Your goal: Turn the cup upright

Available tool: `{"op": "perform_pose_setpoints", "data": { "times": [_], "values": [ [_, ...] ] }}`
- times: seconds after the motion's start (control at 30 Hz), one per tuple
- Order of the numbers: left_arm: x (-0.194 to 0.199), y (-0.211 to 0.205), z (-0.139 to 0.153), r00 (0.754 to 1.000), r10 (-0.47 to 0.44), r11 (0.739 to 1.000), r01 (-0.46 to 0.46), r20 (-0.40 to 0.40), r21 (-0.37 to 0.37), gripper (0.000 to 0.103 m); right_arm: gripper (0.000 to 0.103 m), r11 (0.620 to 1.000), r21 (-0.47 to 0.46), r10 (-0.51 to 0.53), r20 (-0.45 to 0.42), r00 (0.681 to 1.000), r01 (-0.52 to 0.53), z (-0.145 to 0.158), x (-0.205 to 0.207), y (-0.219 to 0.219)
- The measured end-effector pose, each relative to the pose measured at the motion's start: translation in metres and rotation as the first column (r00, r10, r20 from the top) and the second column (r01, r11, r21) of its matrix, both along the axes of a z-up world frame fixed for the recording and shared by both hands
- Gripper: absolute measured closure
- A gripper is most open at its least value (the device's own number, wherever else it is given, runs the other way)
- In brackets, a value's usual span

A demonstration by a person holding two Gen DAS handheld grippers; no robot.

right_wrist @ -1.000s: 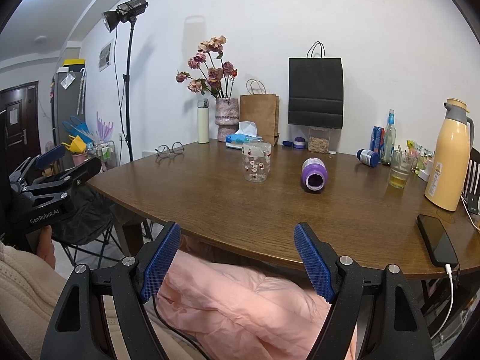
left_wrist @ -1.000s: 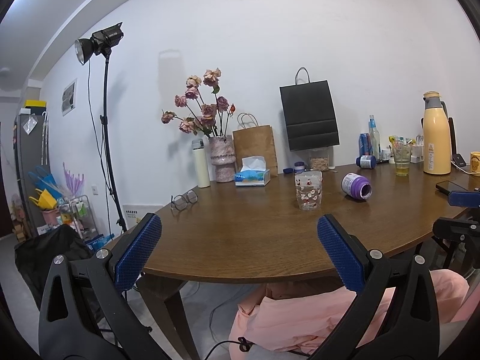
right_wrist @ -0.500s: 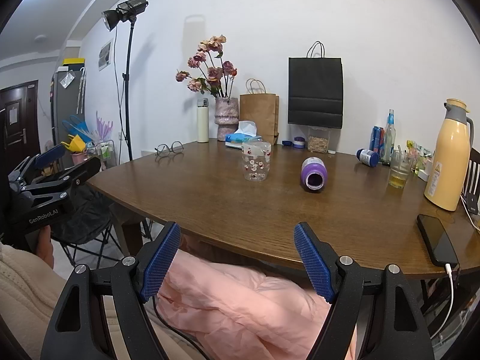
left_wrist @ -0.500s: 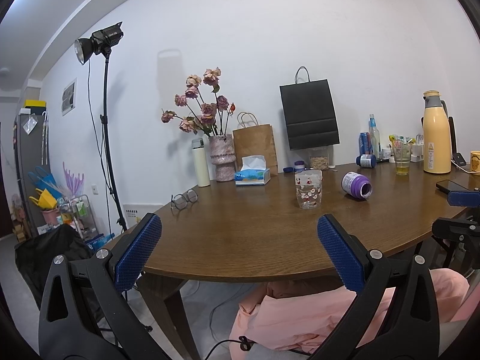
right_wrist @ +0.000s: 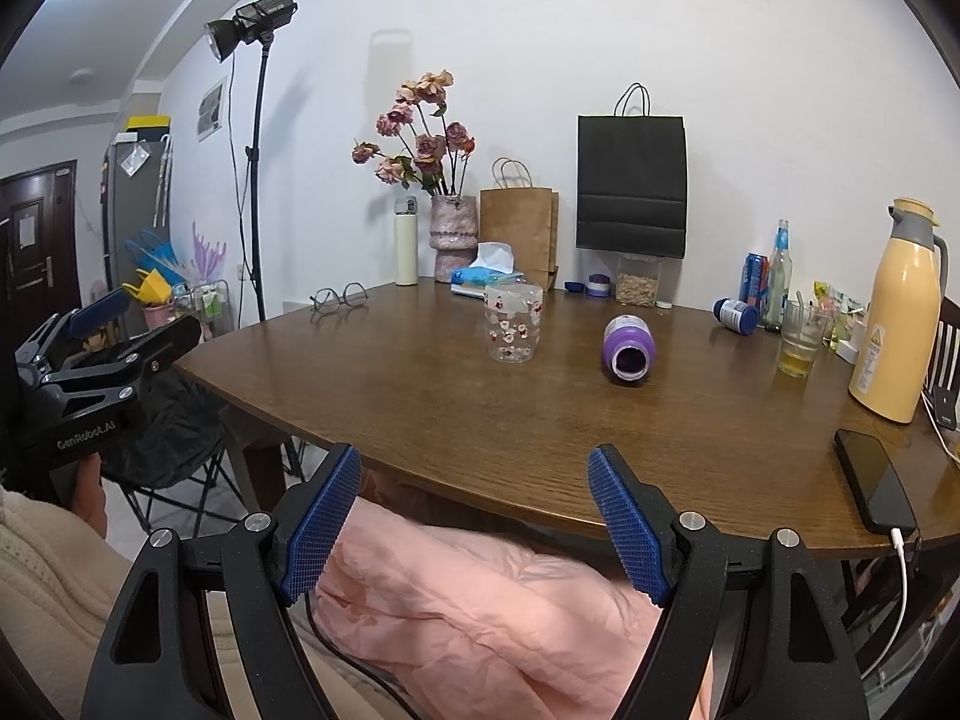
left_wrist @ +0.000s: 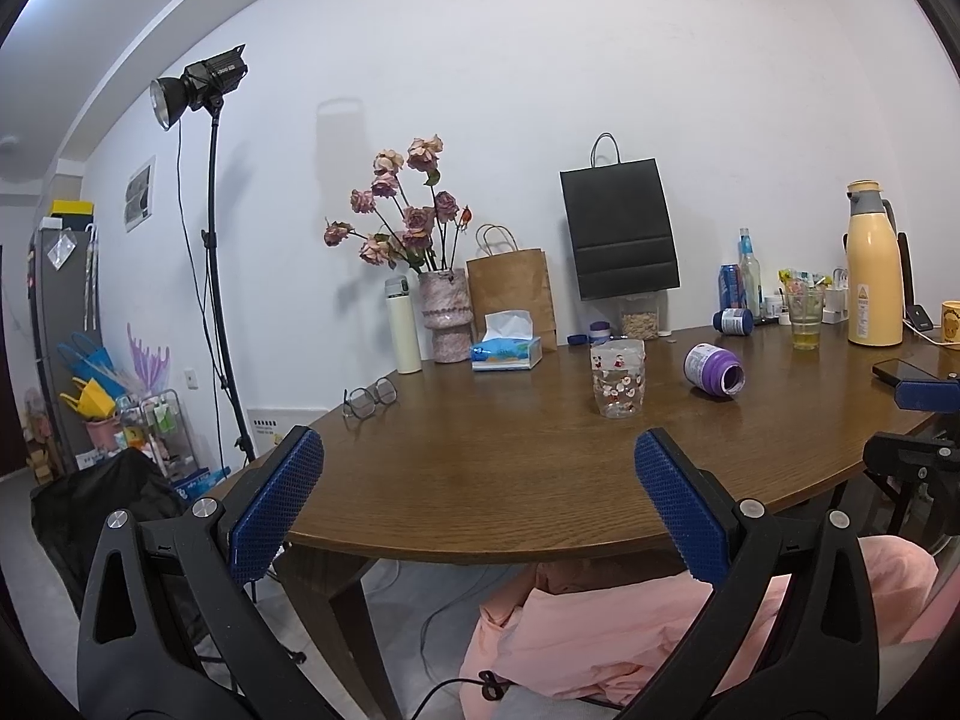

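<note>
Nothing has really moved since a second ago: both grippers hang short of the table edge, same pose, scene unchanged. Left gripper (left_wrist: 480,504) is spread wide, blue pads (left_wrist: 276,504) apart, nothing between them. Right gripper (right_wrist: 474,525) likewise splayed and holding nothing, its pads (right_wrist: 624,528) over pink fabric (right_wrist: 480,594) on the lap below. Left gripper also shows from the side at the left edge of the right wrist view, held by a hand, well short of the wooden table (right_wrist: 420,414).

On the table, mid distance: clear patterned cup (right_wrist: 513,322) stands with its mouth down on the wood, wider end at the top, apart from both grippers. In the left wrist view the same cup (left_wrist: 618,378) sits just ahead, right of centre. Just right of it, not touching, a purple-topped bottle (right_wrist: 628,348) lies on its side, open mouth facing the right camera.

Right side: black phone (right_wrist: 873,480) near the table edge with a white cable plugged in, yellow thermos jug (right_wrist: 900,318) upright, a glass (right_wrist: 798,339) with yellowish liquid, a small blue-capped bottle lying down, cans and bottles behind.

Left: eyeglasses (right_wrist: 339,298) on the table.

Far edge by the wall: tissue box (right_wrist: 486,276), pink vase with dried roses (right_wrist: 453,228), white flask (right_wrist: 406,240), brown paper bag (right_wrist: 519,228), black paper bag (right_wrist: 631,180). Light stand (right_wrist: 258,138) off the table at left.
</note>
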State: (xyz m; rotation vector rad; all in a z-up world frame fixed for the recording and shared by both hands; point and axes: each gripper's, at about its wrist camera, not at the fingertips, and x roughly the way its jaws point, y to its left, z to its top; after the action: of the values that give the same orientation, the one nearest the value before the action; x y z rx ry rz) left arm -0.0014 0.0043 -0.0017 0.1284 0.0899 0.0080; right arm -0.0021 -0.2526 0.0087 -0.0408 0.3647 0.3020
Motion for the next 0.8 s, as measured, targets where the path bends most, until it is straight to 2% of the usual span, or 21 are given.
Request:
{"op": "perform_pose_setpoints", "data": {
  "times": [0.67,0.8],
  "values": [
    [-0.0017,0.0002,-0.0039,1.0,0.003,1.0,-0.003,0.003,0.003,0.0,0.02,1.0,-0.007,0.001,0.0,1.0,-0.001,0.0005,0.0009,-0.0025],
    [0.0041,-0.0042,-0.003,1.0,-0.017,1.0,0.017,0.003,0.023,0.0,0.02,1.0,-0.008,0.003,0.002,1.0,-0.003,-0.0008,0.0018,-0.0015]
  ]
}}
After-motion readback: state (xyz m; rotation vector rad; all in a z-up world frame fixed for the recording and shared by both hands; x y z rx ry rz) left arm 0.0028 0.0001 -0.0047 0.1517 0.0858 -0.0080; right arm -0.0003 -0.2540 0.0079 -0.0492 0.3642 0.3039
